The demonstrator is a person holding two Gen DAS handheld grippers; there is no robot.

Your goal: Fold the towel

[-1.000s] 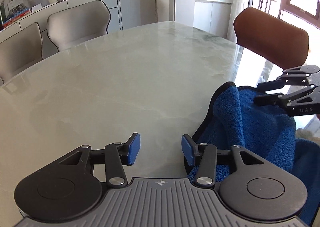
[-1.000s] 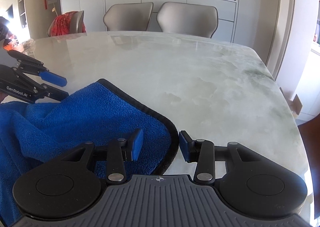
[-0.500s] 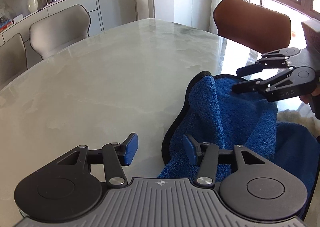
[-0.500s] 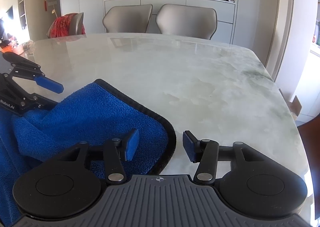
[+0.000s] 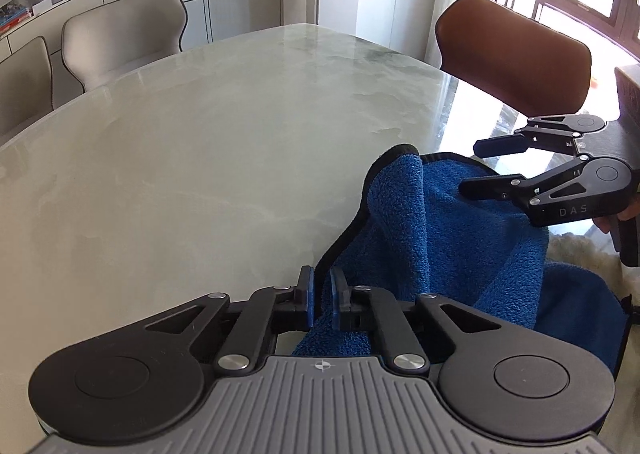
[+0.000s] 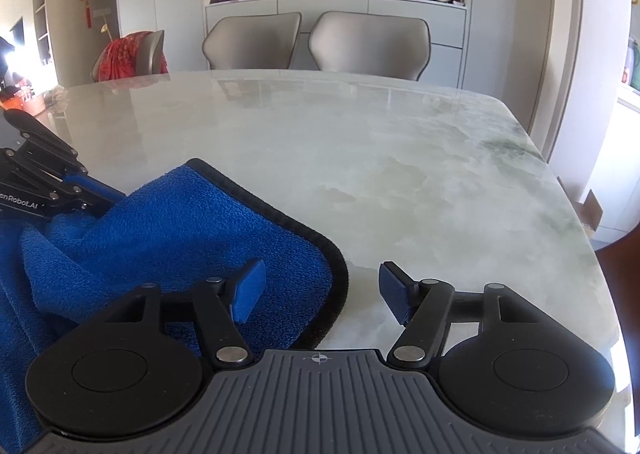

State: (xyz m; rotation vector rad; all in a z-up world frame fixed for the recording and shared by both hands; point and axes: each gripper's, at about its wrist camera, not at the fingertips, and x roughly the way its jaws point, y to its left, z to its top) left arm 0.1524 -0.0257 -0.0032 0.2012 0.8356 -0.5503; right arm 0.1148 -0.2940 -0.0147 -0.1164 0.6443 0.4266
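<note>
A blue towel (image 5: 452, 238) with a black hem lies bunched at the near edge of the marble table (image 5: 224, 142). My left gripper (image 5: 322, 300) is shut on the towel's black-hemmed left edge. My right gripper (image 6: 320, 290) is open, its left finger over the towel's right corner (image 6: 224, 230) and its right finger over bare marble. In the left wrist view the right gripper (image 5: 476, 166) hovers over the towel's far side. In the right wrist view the left gripper (image 6: 80, 190) sits at the towel's left.
A brown chair (image 5: 516, 58) stands at the table's right end. Two beige chairs (image 6: 320, 44) stand along the far side before a white sideboard (image 6: 336, 6) with a vase and ornaments. A chair draped in red cloth (image 6: 128, 54) stands at the far left.
My left gripper moved right onto the towel's edge and closed on it. My right gripper stayed open over the right corner and opened a little wider.
</note>
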